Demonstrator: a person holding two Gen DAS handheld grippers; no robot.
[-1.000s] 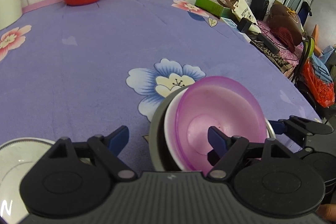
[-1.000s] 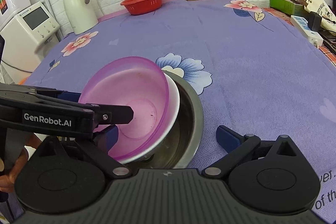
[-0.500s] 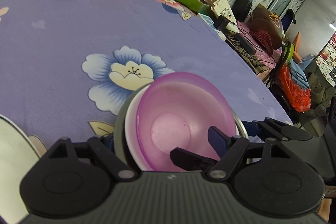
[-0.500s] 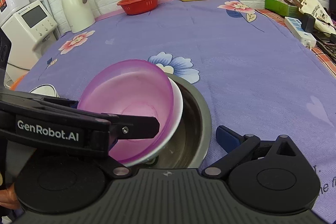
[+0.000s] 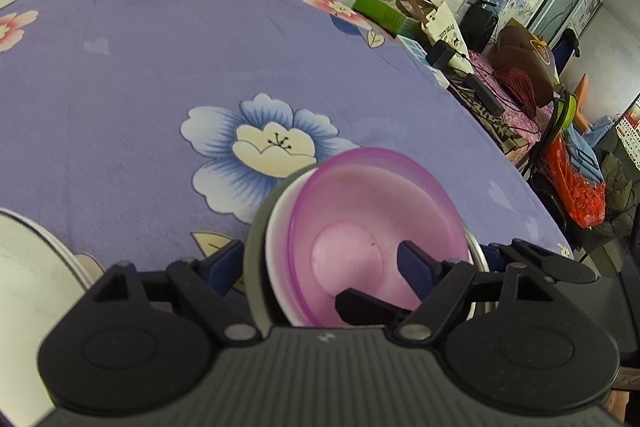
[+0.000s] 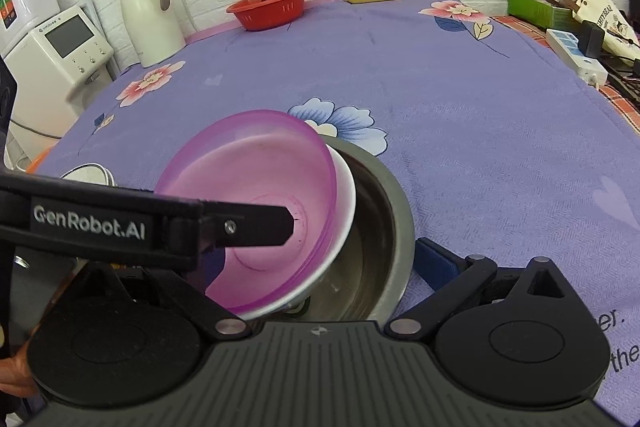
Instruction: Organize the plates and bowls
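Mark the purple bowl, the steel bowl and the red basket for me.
purple bowl (image 6: 276,183): right wrist view, inner wall.
steel bowl (image 6: 394,227): right wrist view, right rim.
red basket (image 6: 266,13): right wrist view, front wall.

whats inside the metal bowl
A white bowl leans tilted inside the metal bowl, with a purple bowl nested in it. They hide the metal bowl's left side and most of its bottom.

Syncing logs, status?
Left gripper straddles bowl rims, grip unclear. Right gripper wide beside steel bowl. Purple bowl nests tilted in white bowl.
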